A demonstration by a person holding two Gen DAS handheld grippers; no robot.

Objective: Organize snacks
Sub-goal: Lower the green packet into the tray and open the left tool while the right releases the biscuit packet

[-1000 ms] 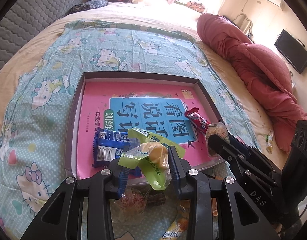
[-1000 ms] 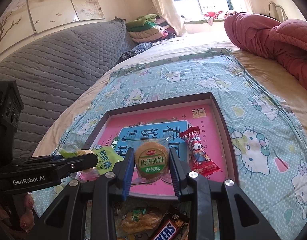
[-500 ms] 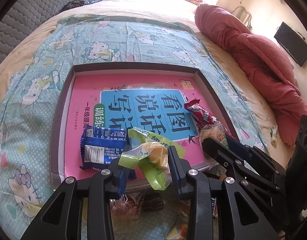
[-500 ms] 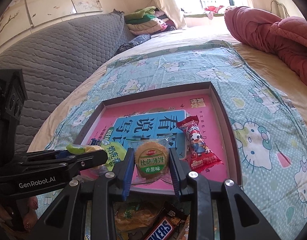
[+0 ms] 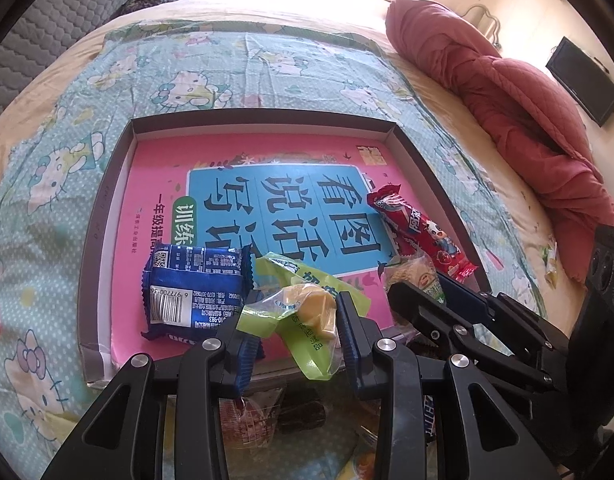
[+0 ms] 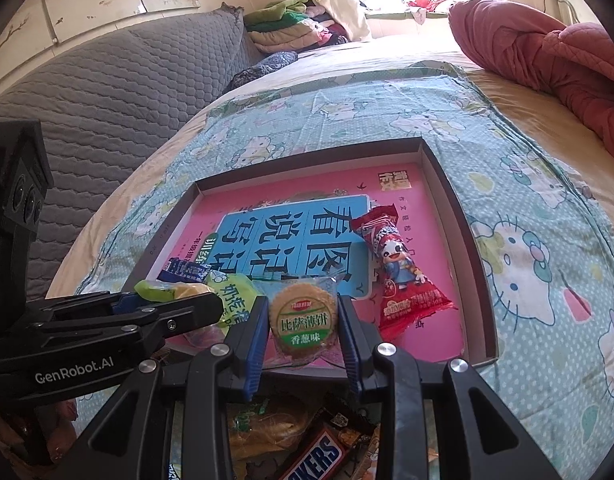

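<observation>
Here, a shallow tray rests on a cartoon-print bedsheet.

We see loose snack pile only through gaps between right gripper arms; most wrappers unreadable. Chocolate bar cut by bottom edge, first letters hidden. Blue packet mostly behind left gripper. In left wrist view, round cracker pack half covered by right gripper's fingers; small packet on bedsheet too small to identify.
</observation>
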